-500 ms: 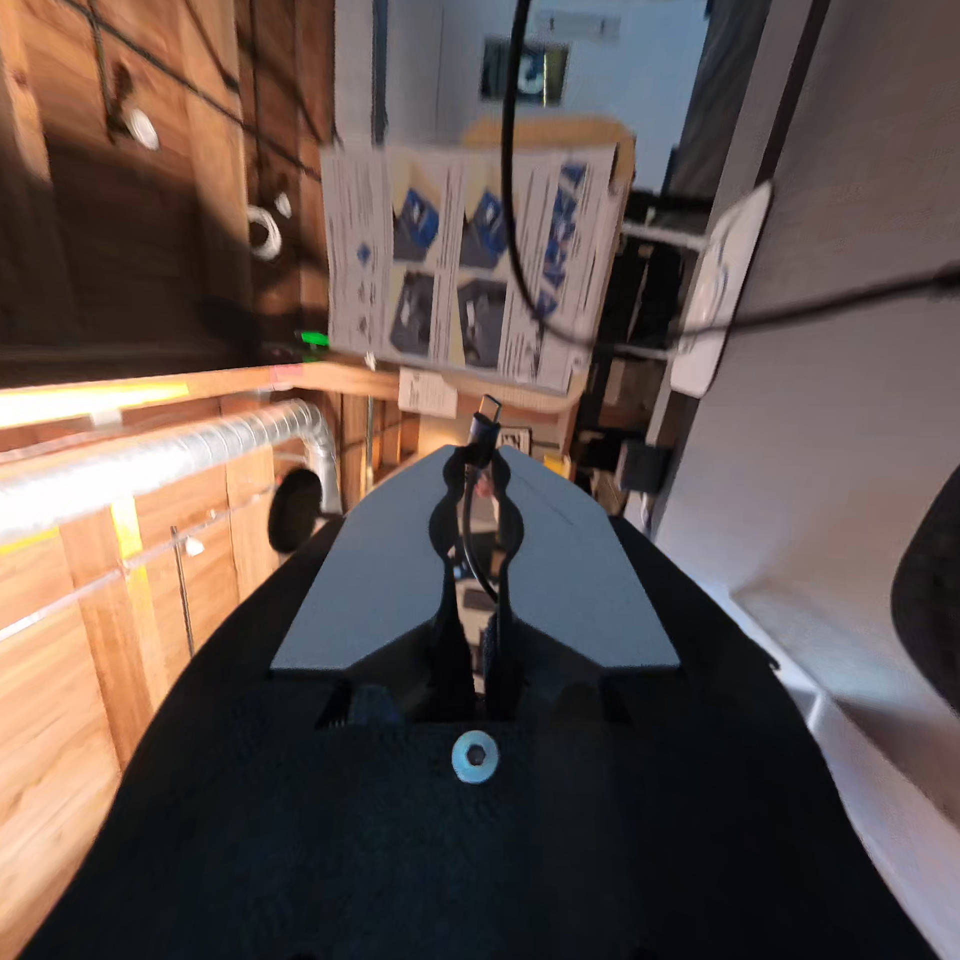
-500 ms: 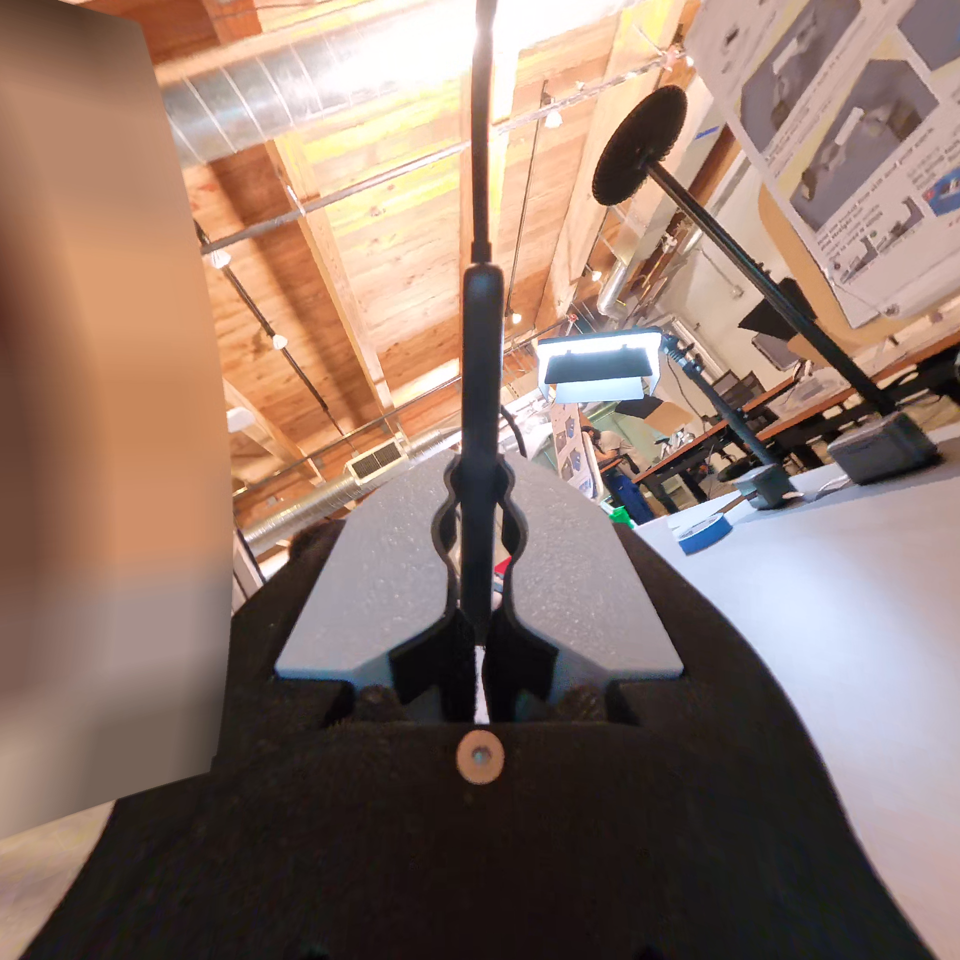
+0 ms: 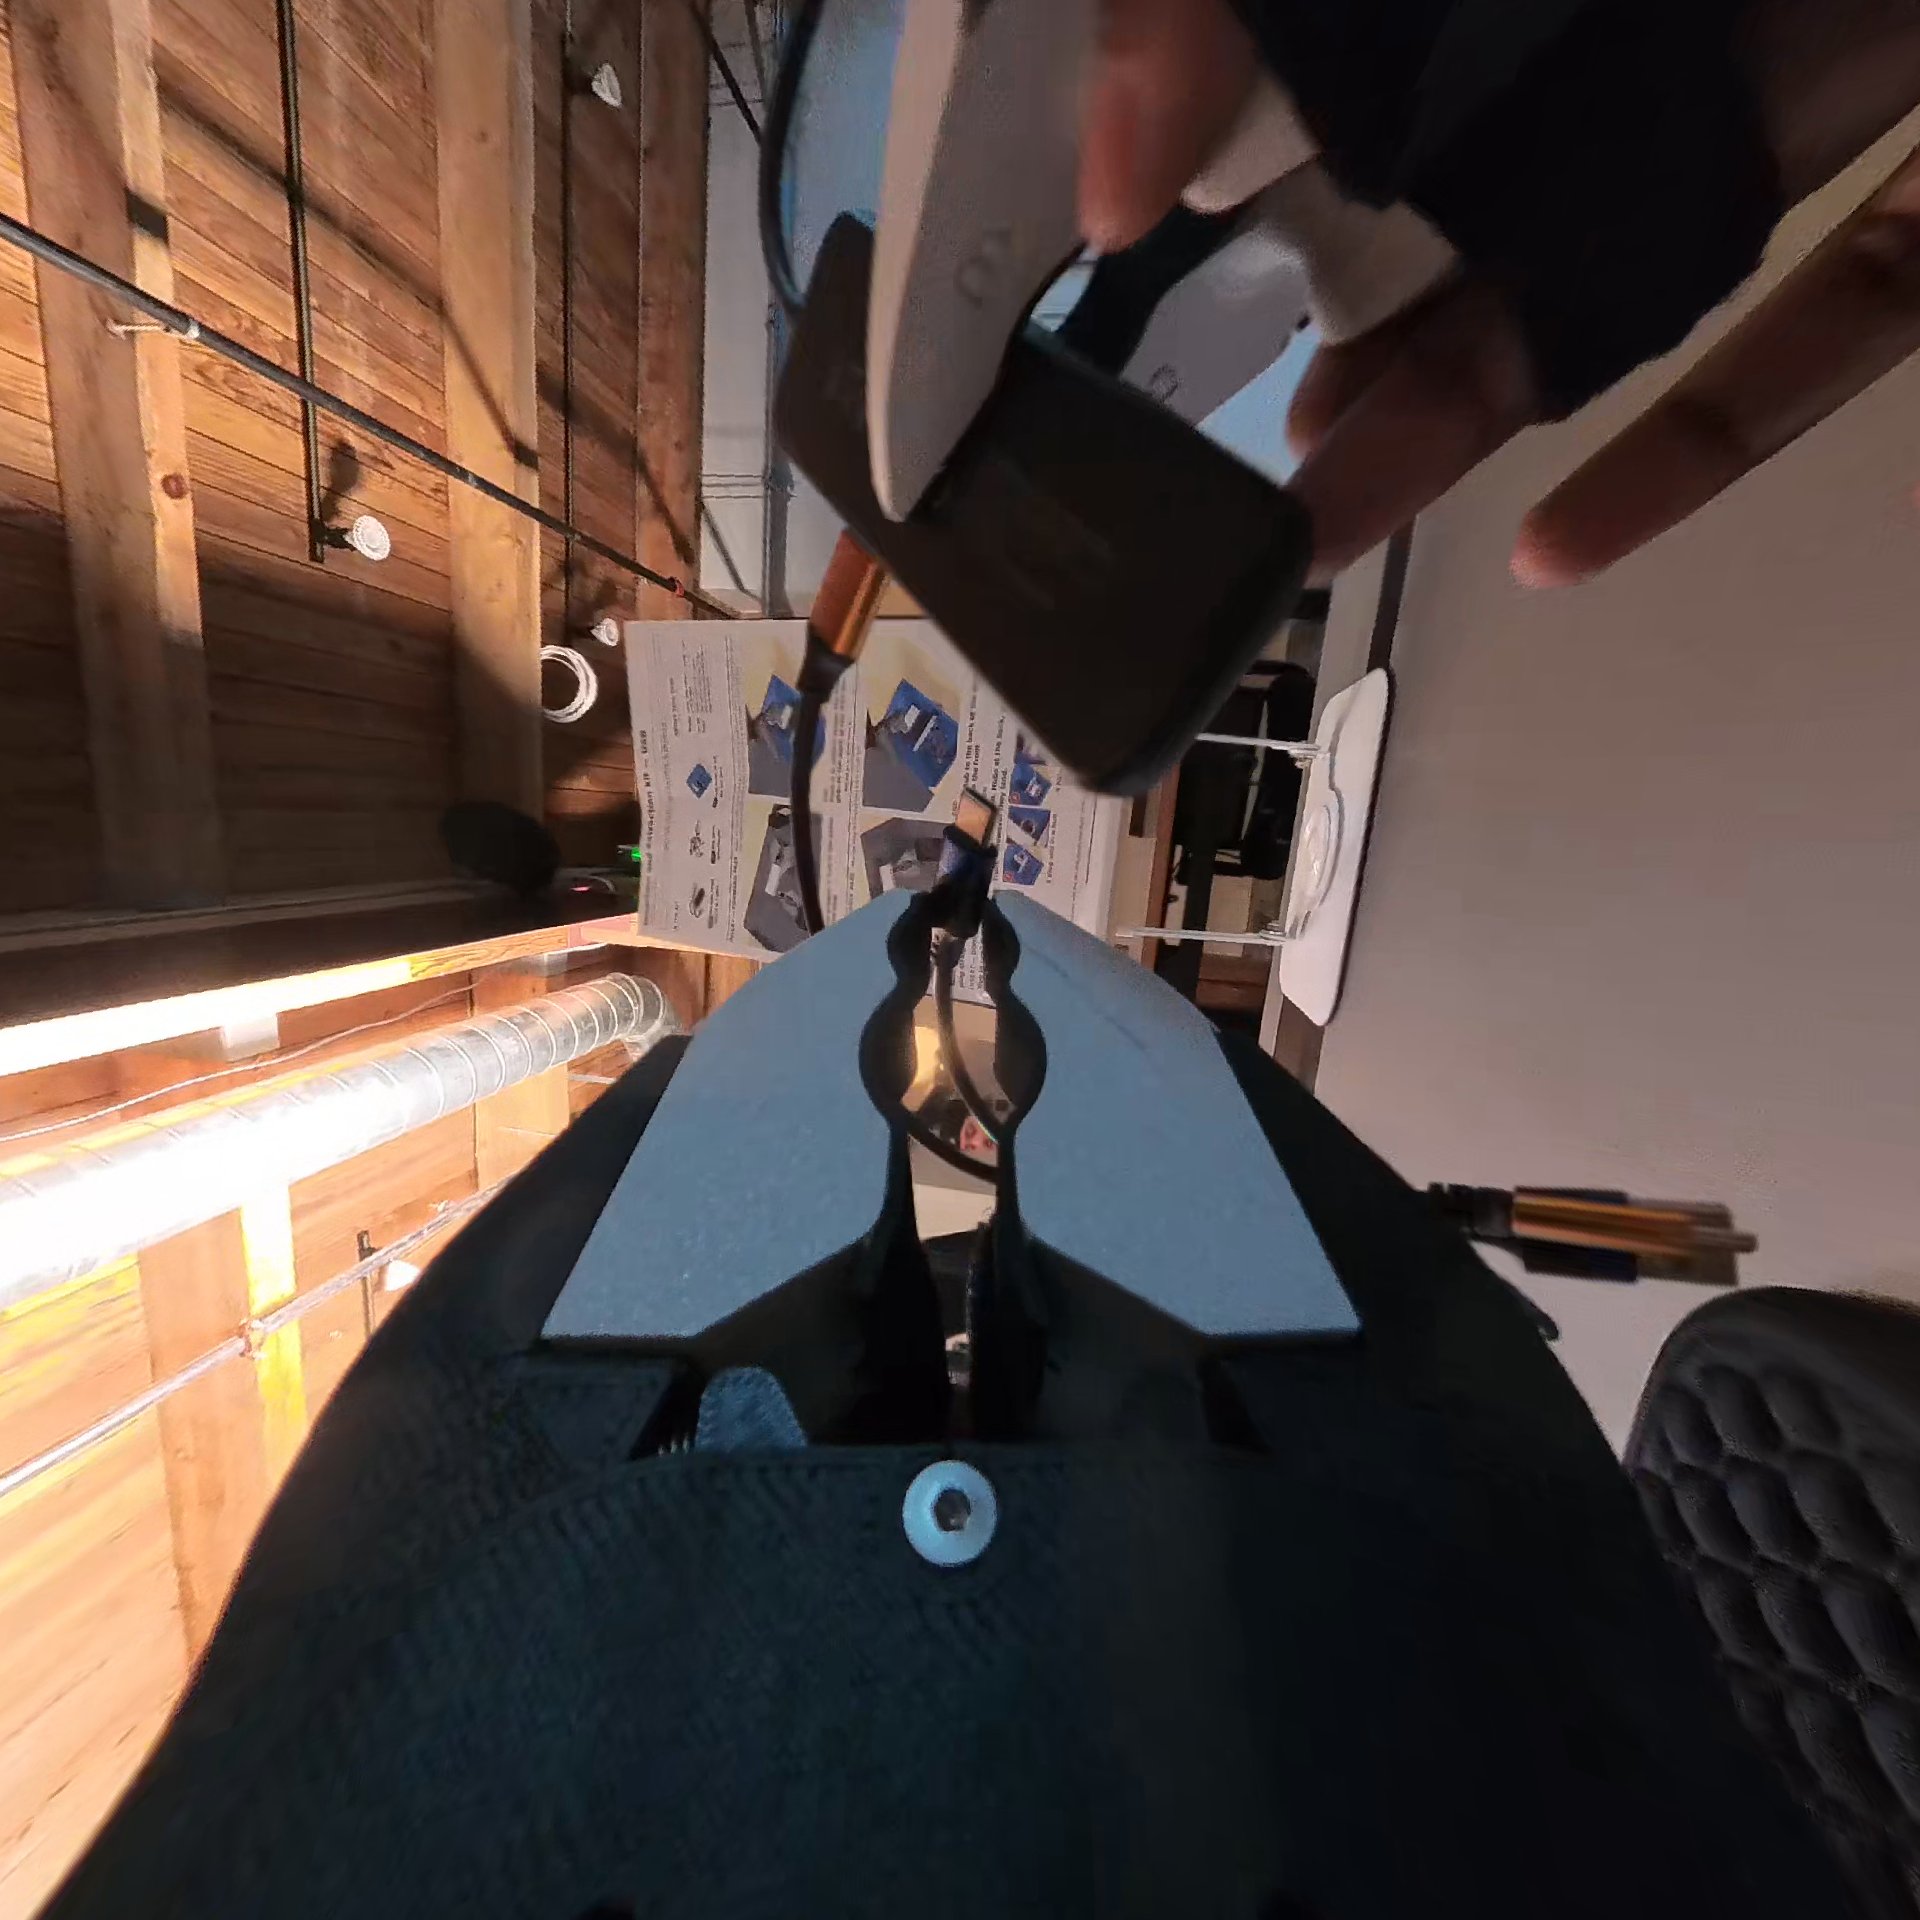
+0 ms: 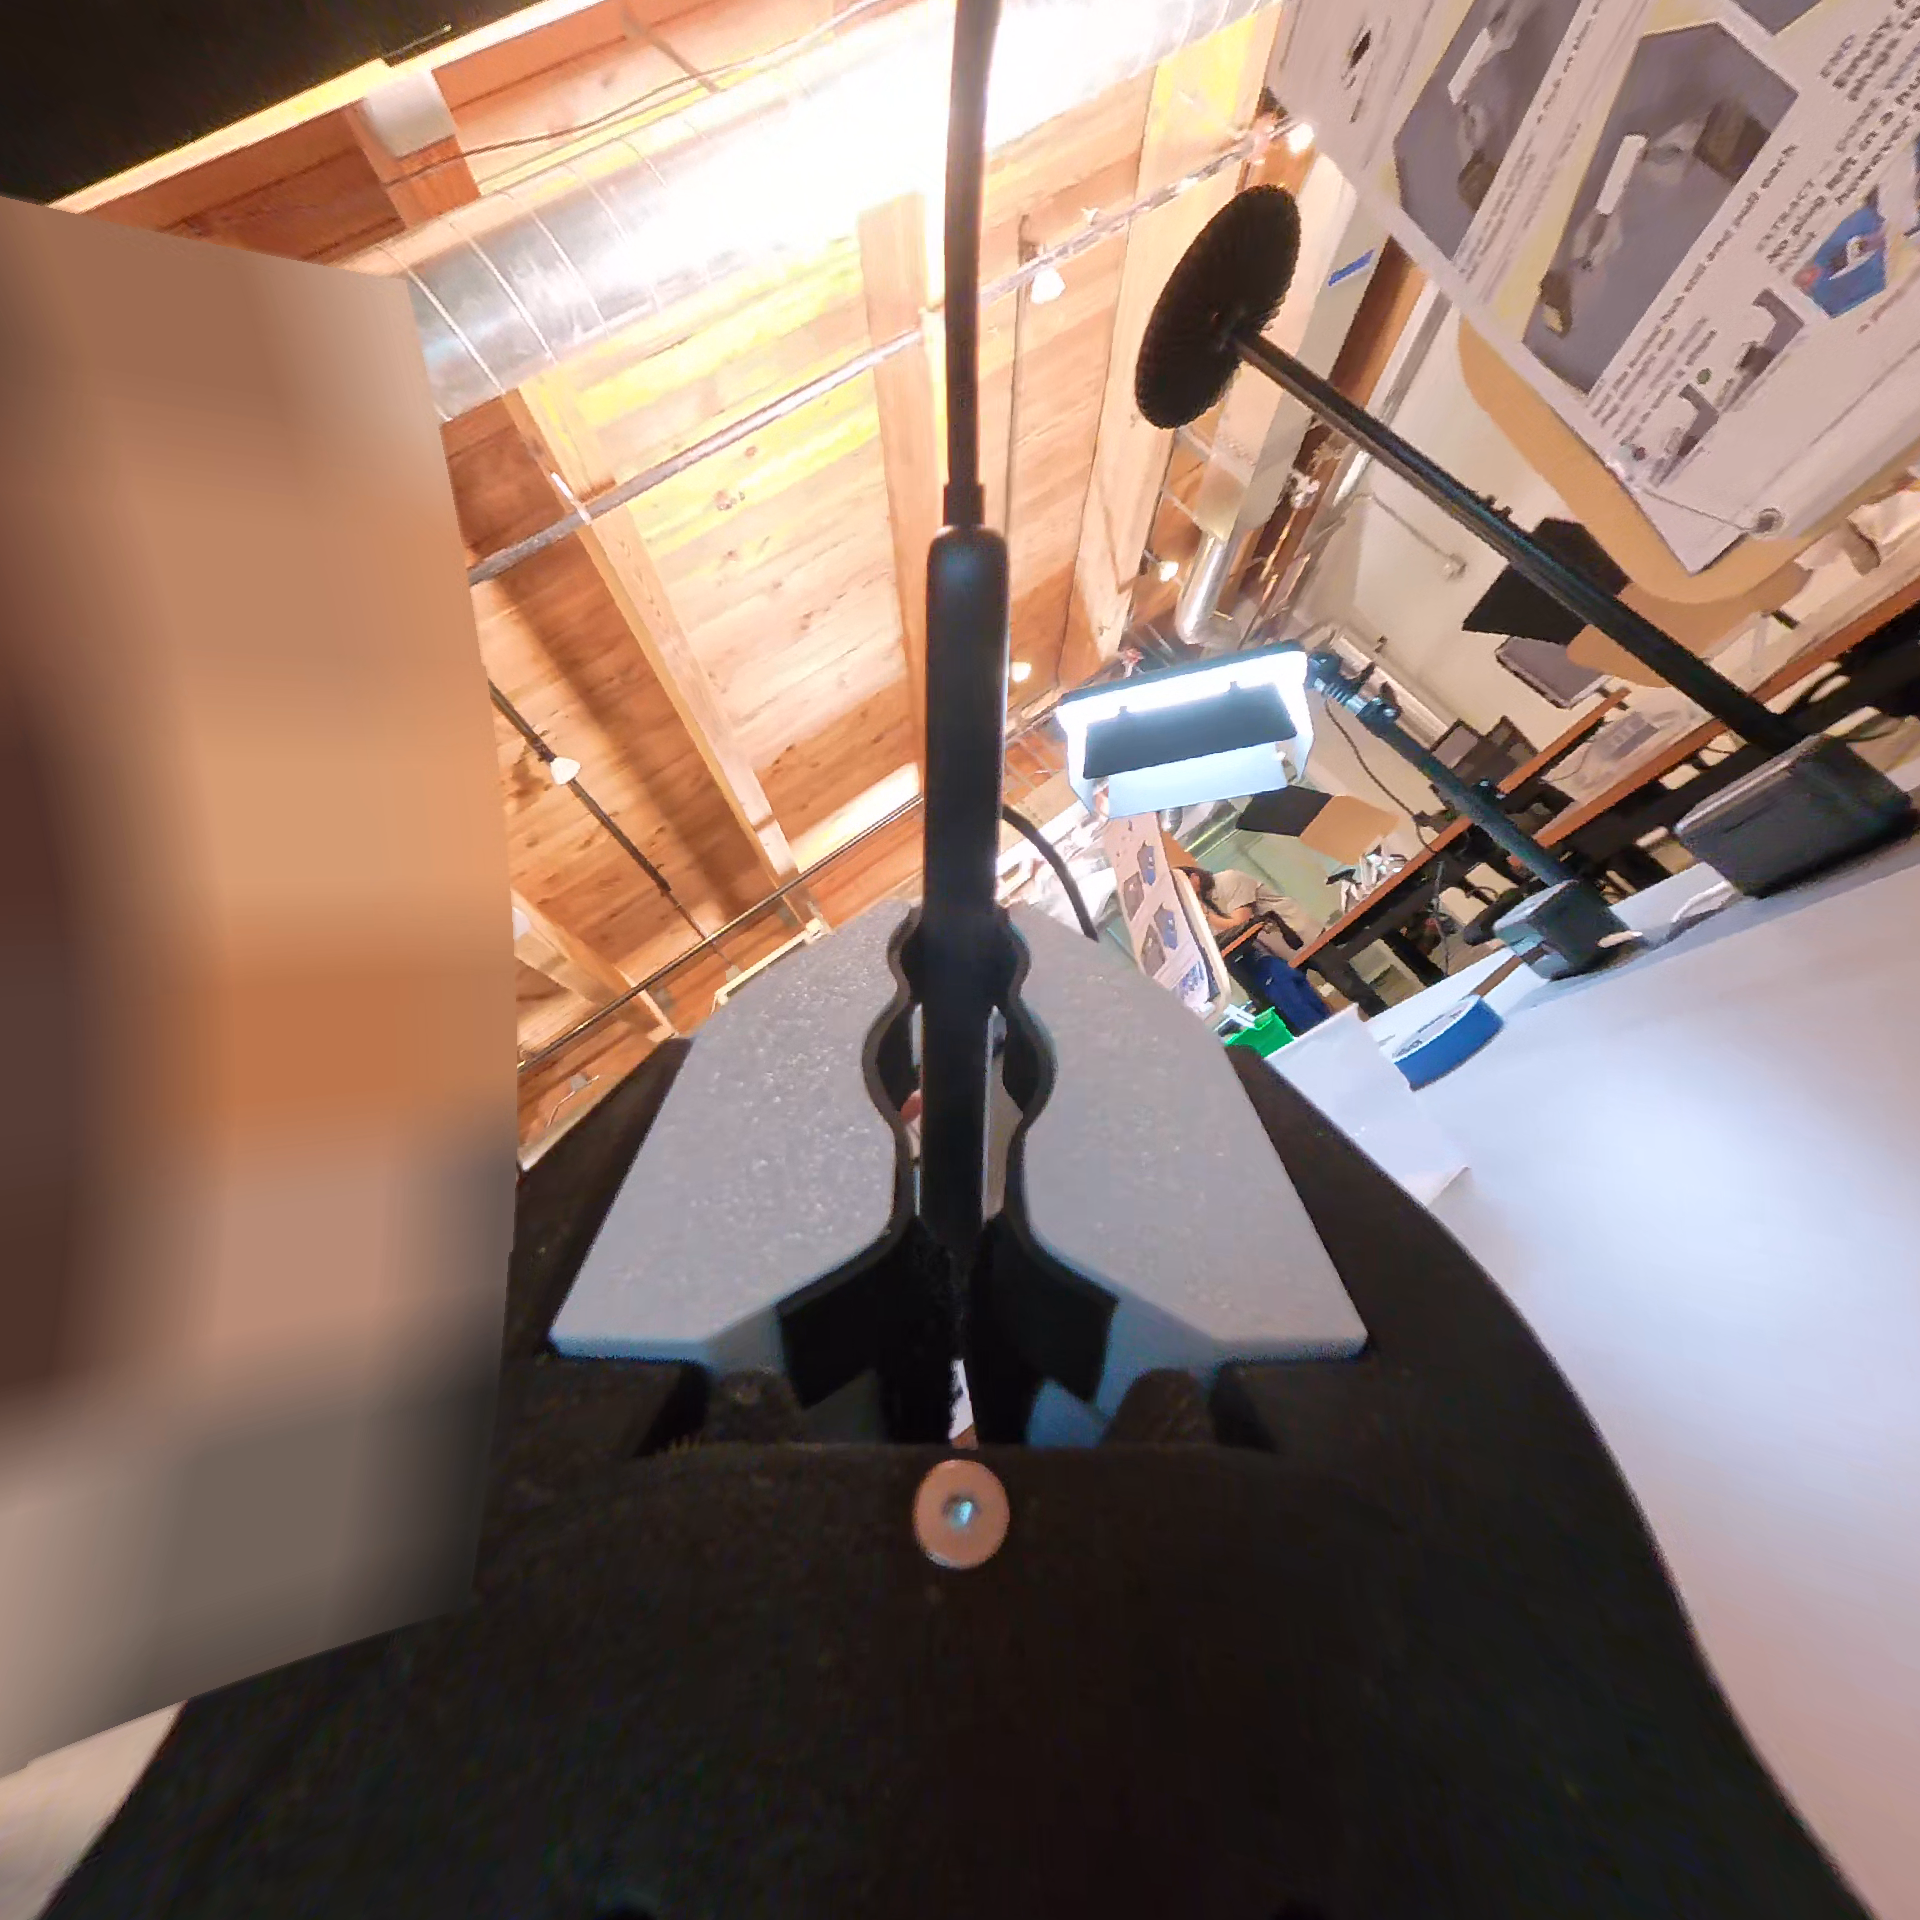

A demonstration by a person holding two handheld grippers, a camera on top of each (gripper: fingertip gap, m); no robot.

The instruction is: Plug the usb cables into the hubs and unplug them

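Your left gripper (image 3: 951, 914) has its jaws pinching a USB-C plug (image 3: 968, 831), tip just short of the black hub (image 3: 1049, 561). The hub's port is hidden and blurred. The right wrist view shows the hub (image 4: 964, 831) only edge-on, clamped in your right gripper (image 4: 961, 961), its cable cut off above.

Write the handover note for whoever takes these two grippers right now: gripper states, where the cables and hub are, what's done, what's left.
Left gripper: shut on a small USB plug, tip pointing at the black hub and close to its edge, not yet in.
Right gripper: shut on the hub, seen edge-on in the right wrist view, its lead running up out of view.
Orange-sleeved cable: already seated in the hub's side.
Spare connectors lie on the white table.
A blue tape roll lies on the table too.
Left: line up the plug, push it in, then unplug the cables.
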